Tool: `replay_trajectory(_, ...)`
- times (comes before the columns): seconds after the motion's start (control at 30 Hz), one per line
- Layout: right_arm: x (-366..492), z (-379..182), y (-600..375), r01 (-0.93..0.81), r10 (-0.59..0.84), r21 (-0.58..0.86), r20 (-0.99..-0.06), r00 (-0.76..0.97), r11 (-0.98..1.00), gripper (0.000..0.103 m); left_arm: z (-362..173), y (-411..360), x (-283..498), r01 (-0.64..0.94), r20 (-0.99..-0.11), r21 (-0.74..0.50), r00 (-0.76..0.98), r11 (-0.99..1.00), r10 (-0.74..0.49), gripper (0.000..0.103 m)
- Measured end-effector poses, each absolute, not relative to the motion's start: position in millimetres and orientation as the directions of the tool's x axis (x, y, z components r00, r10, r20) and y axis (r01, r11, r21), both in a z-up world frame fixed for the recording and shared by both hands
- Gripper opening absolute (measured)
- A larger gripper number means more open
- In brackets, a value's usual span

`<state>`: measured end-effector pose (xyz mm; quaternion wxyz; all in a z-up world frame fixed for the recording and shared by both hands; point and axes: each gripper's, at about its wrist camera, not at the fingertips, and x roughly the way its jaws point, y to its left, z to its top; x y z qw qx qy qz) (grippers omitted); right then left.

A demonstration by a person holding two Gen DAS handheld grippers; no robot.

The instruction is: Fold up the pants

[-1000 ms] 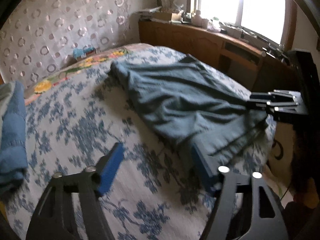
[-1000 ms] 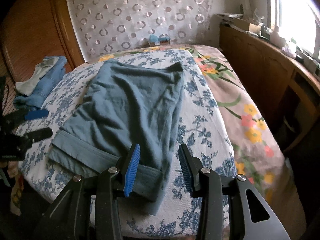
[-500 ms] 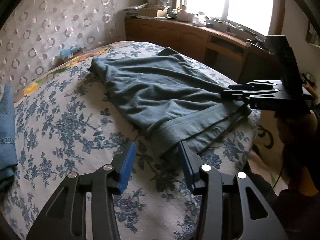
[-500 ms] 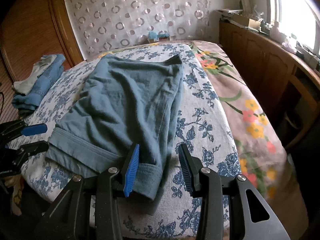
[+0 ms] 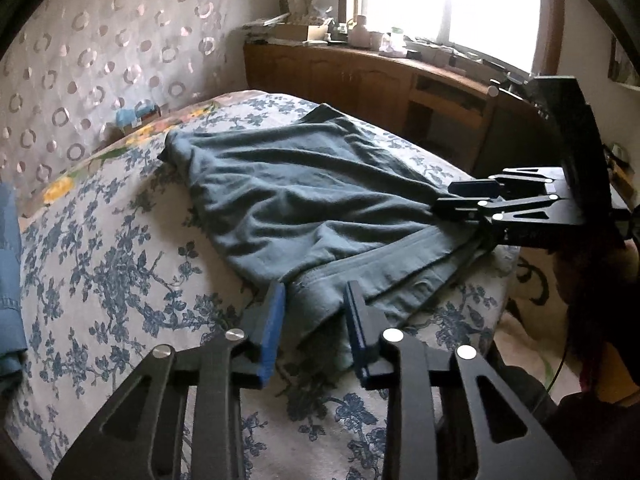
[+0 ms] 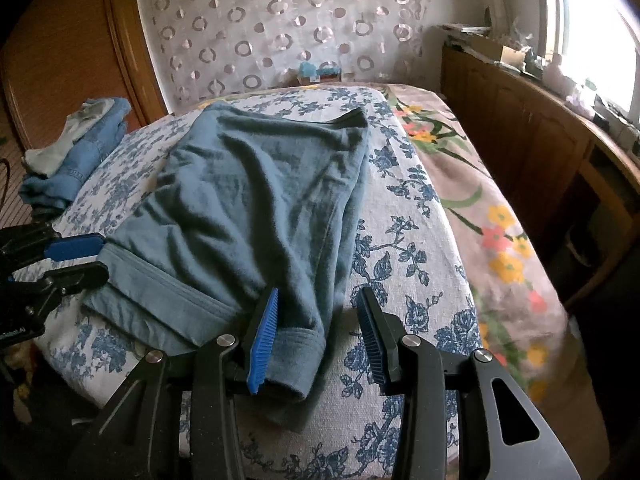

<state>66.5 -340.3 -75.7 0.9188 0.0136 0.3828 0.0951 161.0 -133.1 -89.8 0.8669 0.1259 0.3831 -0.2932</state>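
Daylight from a window falls across a bed (image 6: 404, 240) covered with a blue-flowered spread, on which the grey-blue pants (image 6: 256, 208) are laid out flat, already doubled lengthwise so that one leg lies on the other. The waist end is seen far ahead of both grippers, towards the patterned curtain, and the cuff end lies nearest them at the bed's edge. A stack of folded denim (image 6: 76, 156) is set well off beyond the left gripper, apparently finished work.

The left gripper (image 5: 314, 332) is placed at one corner of the cuff band; its jaws have just been closing, and cloth is seen bunched between the blue pads, though a narrow gap to the fabric appears to remain, so a firm pinch is not yet shown. The right gripper (image 6: 320, 336) is held at the other cuff corner with its jaws apart; the hem lies between them, against the left pad, clear of the right one.

By this reading, the lengthwise fold is done. The crosswise fold, carrying the cuffs forward over the waist, is judged still to come, and neither corner looks lifted from the spread.
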Motion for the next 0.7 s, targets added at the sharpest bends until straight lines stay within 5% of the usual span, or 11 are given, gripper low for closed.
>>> replay_trajectory(0.7, 63.6, -76.1, -345.5, -0.17, 0.199, 0.111, -0.691, 0.695, 0.979, 0.042, -100.0, -128.7, 167.1, 0.576, -0.766, -0.005, 0.524, 0.817, -0.374, 0.042)
